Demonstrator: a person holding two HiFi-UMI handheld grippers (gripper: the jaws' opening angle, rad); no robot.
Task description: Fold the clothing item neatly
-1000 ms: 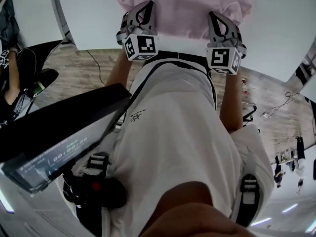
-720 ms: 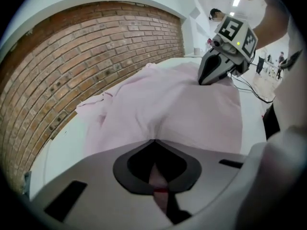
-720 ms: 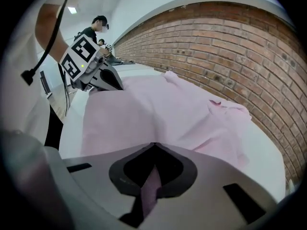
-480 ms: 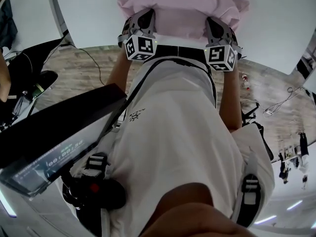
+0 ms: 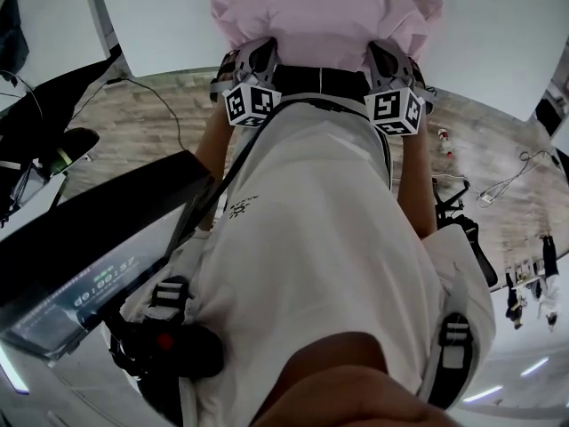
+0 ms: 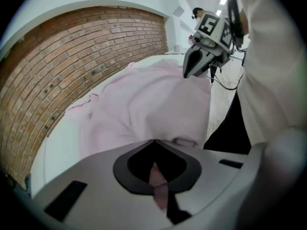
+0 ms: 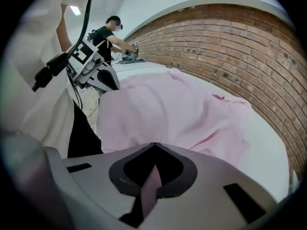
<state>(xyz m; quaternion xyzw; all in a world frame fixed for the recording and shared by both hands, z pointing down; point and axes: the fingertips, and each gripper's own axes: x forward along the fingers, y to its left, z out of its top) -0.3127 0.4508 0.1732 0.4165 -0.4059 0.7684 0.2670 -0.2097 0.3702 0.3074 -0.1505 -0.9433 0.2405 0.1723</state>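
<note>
A pale pink garment (image 5: 324, 7) lies spread on a white table (image 5: 160, 25), its near edge bunched at the table's rim close to the person's waist. My left gripper (image 5: 255, 56) is shut on that edge at the left, and my right gripper (image 5: 391, 59) is shut on it at the right. In the left gripper view the jaws (image 6: 152, 141) meet on a fold of the pink garment (image 6: 144, 99), with the right gripper (image 6: 195, 63) beyond. In the right gripper view the jaws (image 7: 153, 143) pinch the garment (image 7: 182, 109), and the left gripper (image 7: 103, 78) shows at the left.
A brick wall (image 6: 72, 56) runs behind the table. A black screen on a stand (image 5: 89, 238) is at the person's left. Cables (image 5: 169, 114) trail over the wooden floor. Another person (image 7: 108, 32) works at a far table.
Both grippers have drawn the garment's near edge toward the person's body and come slightly closer together. Their jaws stay shut on the cloth.
</note>
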